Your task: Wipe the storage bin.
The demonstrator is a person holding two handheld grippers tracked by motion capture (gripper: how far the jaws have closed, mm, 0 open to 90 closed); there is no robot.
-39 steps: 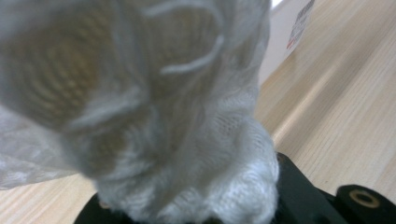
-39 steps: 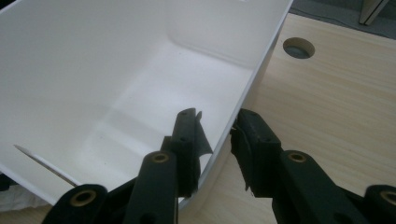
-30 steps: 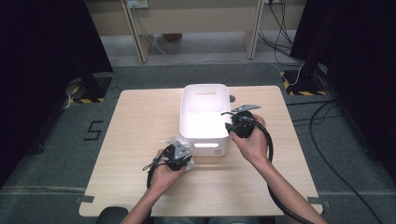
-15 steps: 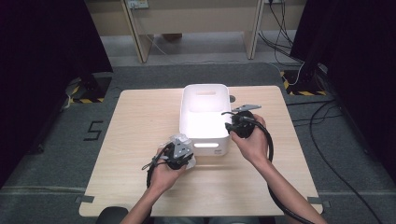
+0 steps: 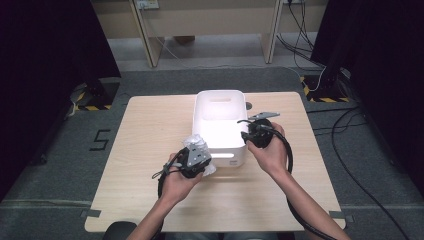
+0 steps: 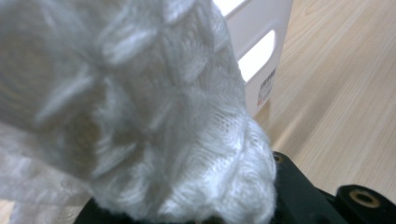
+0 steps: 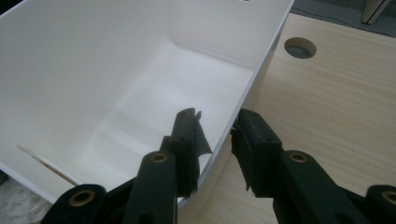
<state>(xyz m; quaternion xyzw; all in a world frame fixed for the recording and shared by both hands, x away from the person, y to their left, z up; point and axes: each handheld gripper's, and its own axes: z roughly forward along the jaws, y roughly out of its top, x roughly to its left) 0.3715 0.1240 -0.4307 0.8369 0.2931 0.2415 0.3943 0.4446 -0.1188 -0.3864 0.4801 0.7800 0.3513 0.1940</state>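
Note:
A white plastic bin [image 5: 219, 116] stands in the middle of the wooden table [image 5: 150, 135]. My left gripper [image 5: 194, 159] hangs just above the table at the bin's near left corner, shut on a bunched white knitted cloth [image 5: 198, 146]. In the left gripper view the cloth [image 6: 140, 116] covers the jaws, and the bin's handle slot [image 6: 256, 56] shows behind it. My right gripper [image 5: 251, 134] sits on the bin's right rim. Its jaws [image 7: 217, 128] straddle the bin's wall [image 7: 261, 60], one inside and one outside, closed on it. The bin's inside [image 7: 140, 84] looks empty.
A round cable hole [image 7: 300, 47] is cut in the table right of the bin, also in the high view as a hole [image 5: 248, 105]. Bare wood lies left and in front of the bin. Cables [image 5: 350, 125] trail on the floor at the right.
My left hand has lifted the cloth off the table and brought it a little closer to the bin. The right gripper has stayed on the rim.

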